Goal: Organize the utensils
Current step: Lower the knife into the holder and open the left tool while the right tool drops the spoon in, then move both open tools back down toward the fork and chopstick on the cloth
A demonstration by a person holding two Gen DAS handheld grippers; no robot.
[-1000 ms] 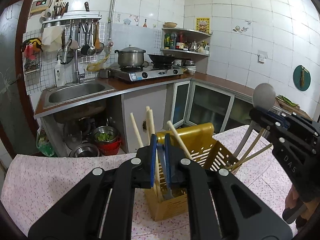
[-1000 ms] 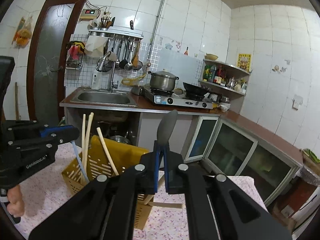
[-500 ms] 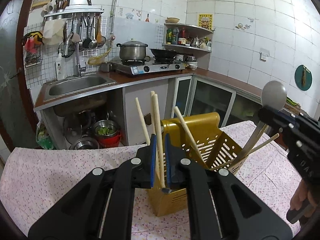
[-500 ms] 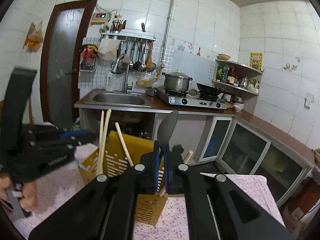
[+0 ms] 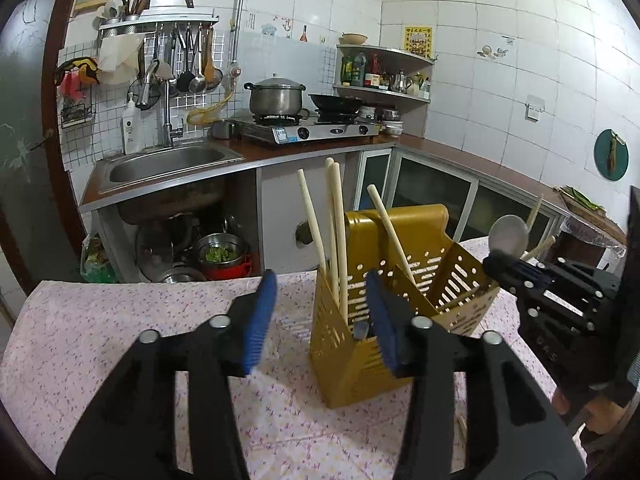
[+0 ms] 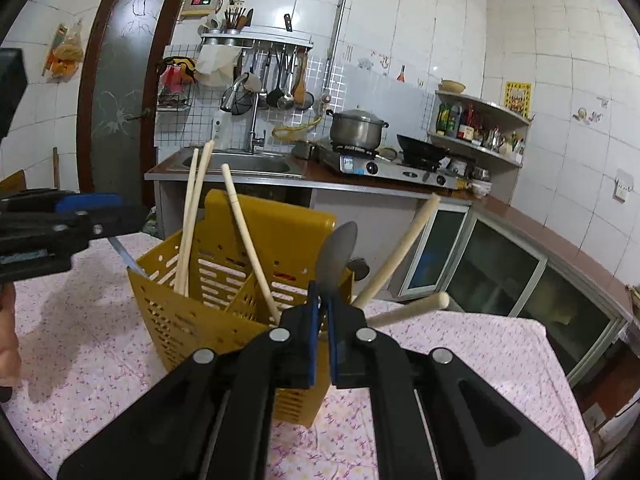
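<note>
The left gripper [image 5: 322, 312] has just been opening, holding nothing. The right gripper [image 6: 323, 312] pinches a spoon [image 6: 338, 256] above the yellow basket [image 6: 224, 320].

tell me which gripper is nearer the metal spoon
Right. The right gripper is shut on the metal spoon over the yellow holder; the left gripper, jaws just opened and empty, is at the holder's far end.

Tilted chopsticks [image 5: 335, 236] crowd the near compartments of the yellow utensil holder [image 5: 360, 364]; the tabletop [image 5: 120, 320] to its left lies open, while the right hand-held gripper [image 5: 505, 265] blocks the holder's far side.
</note>
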